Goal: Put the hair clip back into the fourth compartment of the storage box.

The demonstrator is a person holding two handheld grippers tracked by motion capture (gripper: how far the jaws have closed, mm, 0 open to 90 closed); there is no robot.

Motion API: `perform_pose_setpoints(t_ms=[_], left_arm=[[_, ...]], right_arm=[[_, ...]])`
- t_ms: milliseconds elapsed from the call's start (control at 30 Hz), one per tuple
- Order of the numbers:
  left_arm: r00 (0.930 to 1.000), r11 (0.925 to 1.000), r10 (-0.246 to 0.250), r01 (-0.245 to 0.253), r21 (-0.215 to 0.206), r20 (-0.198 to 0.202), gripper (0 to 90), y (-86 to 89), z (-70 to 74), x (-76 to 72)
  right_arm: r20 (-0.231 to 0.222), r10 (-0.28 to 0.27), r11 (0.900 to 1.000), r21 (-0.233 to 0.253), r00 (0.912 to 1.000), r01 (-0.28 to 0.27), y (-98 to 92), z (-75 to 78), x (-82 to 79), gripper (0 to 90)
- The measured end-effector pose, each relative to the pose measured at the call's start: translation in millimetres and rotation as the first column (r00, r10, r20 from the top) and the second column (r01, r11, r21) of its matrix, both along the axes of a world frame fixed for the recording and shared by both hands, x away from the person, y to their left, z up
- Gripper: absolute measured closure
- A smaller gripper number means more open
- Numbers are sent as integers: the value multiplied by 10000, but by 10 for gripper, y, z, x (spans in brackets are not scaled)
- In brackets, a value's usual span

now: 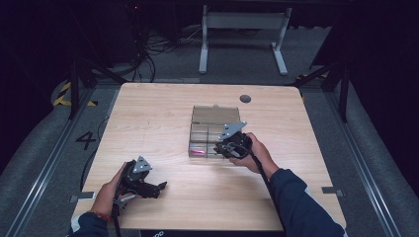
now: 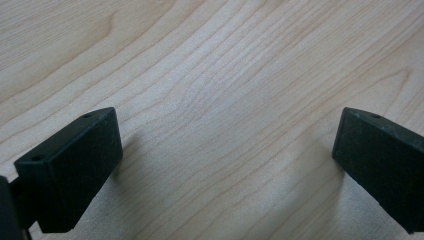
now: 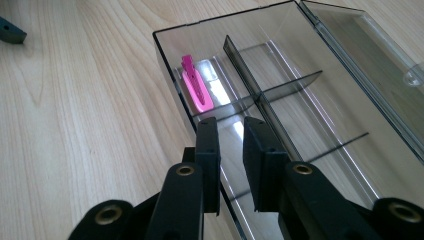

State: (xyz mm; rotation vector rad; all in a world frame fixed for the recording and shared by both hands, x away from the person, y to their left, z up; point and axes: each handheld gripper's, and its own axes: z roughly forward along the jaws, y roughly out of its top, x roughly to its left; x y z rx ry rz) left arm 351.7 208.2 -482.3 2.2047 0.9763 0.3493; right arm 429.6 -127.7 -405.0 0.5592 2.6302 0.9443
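- Your right hand-held gripper [image 3: 231, 131] hangs over the near end of the clear divided box [image 3: 345, 150], jaws drawn nearly together with a slim gap and nothing between them. Drop it as it stands and the tips could land on the thin divider [image 3: 250, 75] just ahead, not in a compartment.
- The pink clip [image 3: 194, 87] lies flat in the compartment beyond the jaws, close against the box's wall. Jaws this narrow may only nudge it; you will likely need to spread them first, and the wall leaves little room on that side.
- The box sits loose on the worktop [image 3: 75, 125], its lid [image 3: 365, 40] folded open at the far end. A sideways push on a wall could slide the whole box or swing the lid.
- Your left hand-held gripper [image 1: 160, 187] rests well apart near the worktop's front edge, jaws spread wide over bare wood [image 2: 225, 100], so nothing steadies the box if it shifts.
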Motion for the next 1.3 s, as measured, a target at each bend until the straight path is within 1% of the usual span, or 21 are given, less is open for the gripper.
perform_pose_setpoints(t_ms=[167, 333, 500, 667, 767, 833, 867, 933, 1000, 1100, 1300], left_arm=[[10000, 10000, -32, 32, 25, 23, 2, 4, 1, 1], [10000, 10000, -31, 31, 27, 24, 2, 4, 1, 1], [10000, 10000, -31, 31, 27, 23, 2, 4, 1, 1], [10000, 10000, -27, 27, 25, 23, 2, 4, 1, 0], [10000, 10000, -25, 25, 25, 25, 2, 4, 1, 0], [10000, 10000, -26, 25, 26, 25, 2, 4, 1, 0], [10000, 10000, -26, 26, 26, 25, 2, 4, 1, 0], [10000, 10000, -26, 26, 24, 24, 2, 4, 1, 0], [10000, 10000, -24, 24, 21, 25, 2, 4, 0, 0], [10000, 10000, -23, 23, 21, 25, 2, 4, 0, 0], [10000, 10000, -22, 22, 22, 24, 2, 4, 1, 0]], right_arm=[[121, 137, 9999, -17, 9998, -137, -106, 31, -65, 770], [156, 68, 9999, -89, 9999, -67, -226, 55, -129, 761], [242, 117, 9998, -173, 9996, -113, -359, 74, -195, 755], [278, 85, 9999, -103, 9996, -82, -425, 86, -242, 746], [405, 79, 9997, -249, 9992, -69, -496, 95, -310, 732], [419, 119, 9996, -253, 9990, -108, -516, 97, -319, 728], [469, 44, 9996, -269, 9989, -32, -552, 97, -344, 716], [486, 66, 9995, -312, 9988, -51, -567, 99, -349, 709], [426, 55, 9998, -217, 9991, -46, -615, 110, -373, 692], [461, -17, 9998, -191, 9989, 26, -683, 120, -409, 656], [503, -226, 9993, -298, 9985, 242, -799, 102, -465, 588]])
